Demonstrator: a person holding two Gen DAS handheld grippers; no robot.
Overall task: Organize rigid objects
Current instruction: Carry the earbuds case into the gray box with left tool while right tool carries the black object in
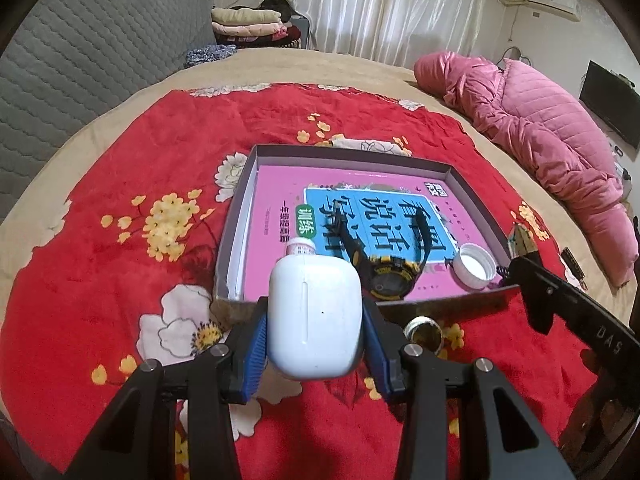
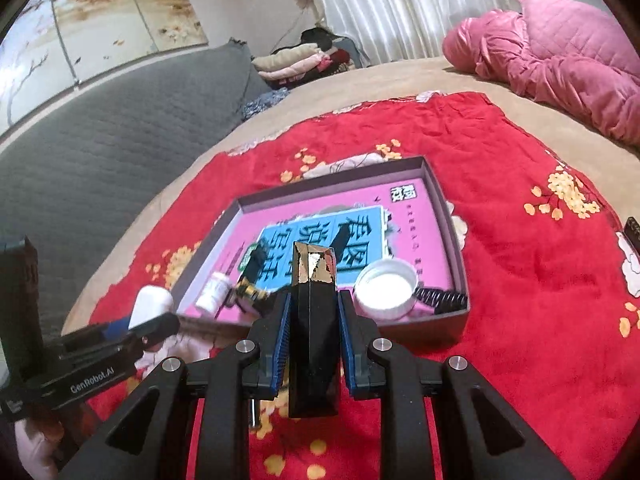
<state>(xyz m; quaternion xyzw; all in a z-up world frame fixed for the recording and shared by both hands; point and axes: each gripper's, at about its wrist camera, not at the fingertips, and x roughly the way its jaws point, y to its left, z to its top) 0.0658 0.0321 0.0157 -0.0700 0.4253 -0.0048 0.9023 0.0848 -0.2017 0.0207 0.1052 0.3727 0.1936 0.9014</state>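
My left gripper (image 1: 314,311) is shut on a white rounded case (image 1: 316,280), held just above the near edge of a shallow dark box (image 1: 352,152). In the box lie a pink book (image 1: 276,200), a black and yellow watch (image 1: 390,276), a white cap (image 1: 474,266) and a small white bottle (image 1: 300,246). My right gripper (image 2: 315,300) is shut on a black faceted piece with a gold top (image 2: 314,268), raised in front of the box (image 2: 448,216). It shows in the left wrist view as the right gripper (image 1: 520,258). A black coiled thing (image 2: 440,298) lies in the box's near right corner.
The box rests on a red flowered blanket (image 1: 120,272) on a bed. A small round gold-rimmed piece (image 1: 423,334) lies on the blanket before the box. A dark small object (image 2: 632,232) lies to the right. A pink quilted jacket (image 1: 540,128) is at the far right.
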